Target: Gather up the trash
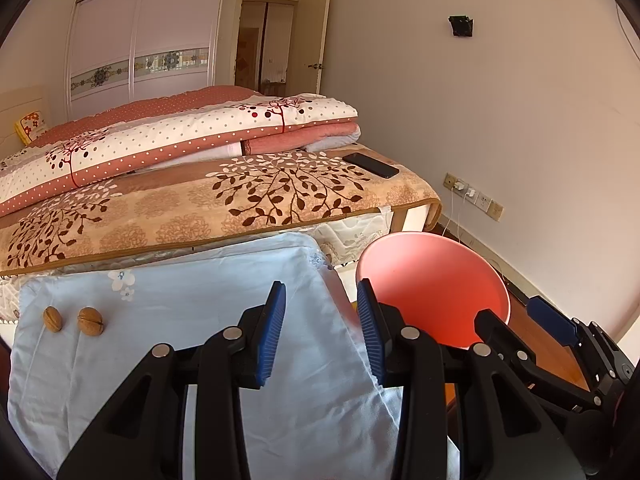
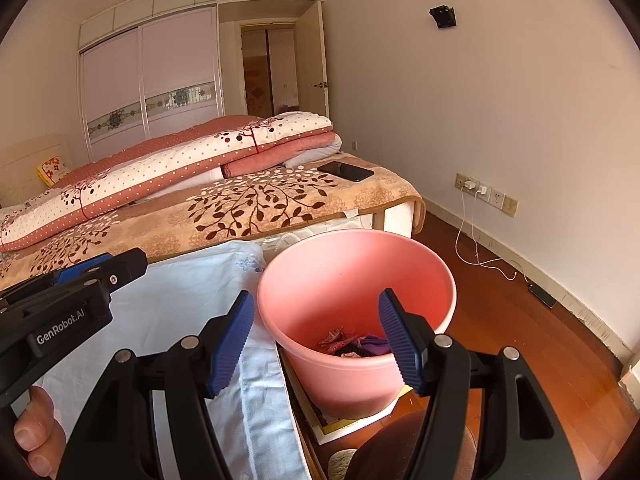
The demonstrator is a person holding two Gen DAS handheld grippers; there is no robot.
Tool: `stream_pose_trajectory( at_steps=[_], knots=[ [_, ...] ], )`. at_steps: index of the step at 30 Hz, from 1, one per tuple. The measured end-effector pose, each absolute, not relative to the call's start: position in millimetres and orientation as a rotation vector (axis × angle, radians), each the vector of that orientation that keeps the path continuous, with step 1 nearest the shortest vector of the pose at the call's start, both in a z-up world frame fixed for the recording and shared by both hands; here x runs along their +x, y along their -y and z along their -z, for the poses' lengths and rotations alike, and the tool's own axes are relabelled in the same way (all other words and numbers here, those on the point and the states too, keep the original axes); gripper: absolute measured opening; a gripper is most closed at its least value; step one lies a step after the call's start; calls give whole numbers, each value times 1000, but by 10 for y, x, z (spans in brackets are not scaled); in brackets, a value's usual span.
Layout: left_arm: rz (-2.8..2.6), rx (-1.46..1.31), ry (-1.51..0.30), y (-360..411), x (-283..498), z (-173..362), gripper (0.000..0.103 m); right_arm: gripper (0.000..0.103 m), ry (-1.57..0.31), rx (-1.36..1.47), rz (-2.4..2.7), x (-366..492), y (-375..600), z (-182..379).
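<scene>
Two walnuts [image 1: 52,319] [image 1: 91,321] lie on the light blue cloth [image 1: 168,320] at its left side. A pink bucket [image 1: 436,284] stands to the right of the cloth; in the right wrist view the bucket [image 2: 356,280] holds several wrappers and scraps [image 2: 356,344] at its bottom. My left gripper [image 1: 322,332] is open and empty over the cloth's right part, right of the walnuts. My right gripper [image 2: 316,340] is open and empty over the bucket's near rim. The left gripper's body [image 2: 60,304] shows at the left of the right wrist view.
A bed with a leaf-patterned blanket [image 1: 240,200] and folded quilts [image 1: 180,136] lies behind the cloth. A black phone [image 1: 370,165] rests on the bed's corner. The bucket stands on a book [image 2: 340,420]. Wooden floor, chargers and white cables [image 2: 472,240] are along the right wall.
</scene>
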State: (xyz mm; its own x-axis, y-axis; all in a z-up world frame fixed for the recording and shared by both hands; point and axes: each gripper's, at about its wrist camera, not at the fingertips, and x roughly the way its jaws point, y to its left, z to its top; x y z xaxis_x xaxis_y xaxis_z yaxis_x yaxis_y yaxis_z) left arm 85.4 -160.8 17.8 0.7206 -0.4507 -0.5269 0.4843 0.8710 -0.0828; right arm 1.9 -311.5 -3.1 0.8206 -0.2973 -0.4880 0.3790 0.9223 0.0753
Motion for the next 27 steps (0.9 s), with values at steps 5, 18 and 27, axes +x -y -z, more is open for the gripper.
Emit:
stream_pose_trajectory(
  at_steps=[5, 18, 27],
  knots=[
    [517, 61, -568, 1613, 855, -176, 38, 64, -494, 171, 364, 12, 3112, 36],
    [520, 59, -569, 1612, 852, -176, 38, 64, -495, 167, 366, 8, 3105, 35],
    [520, 56, -571, 1593, 843, -174, 38, 64, -496, 170, 366, 4, 3116, 38]
  ],
)
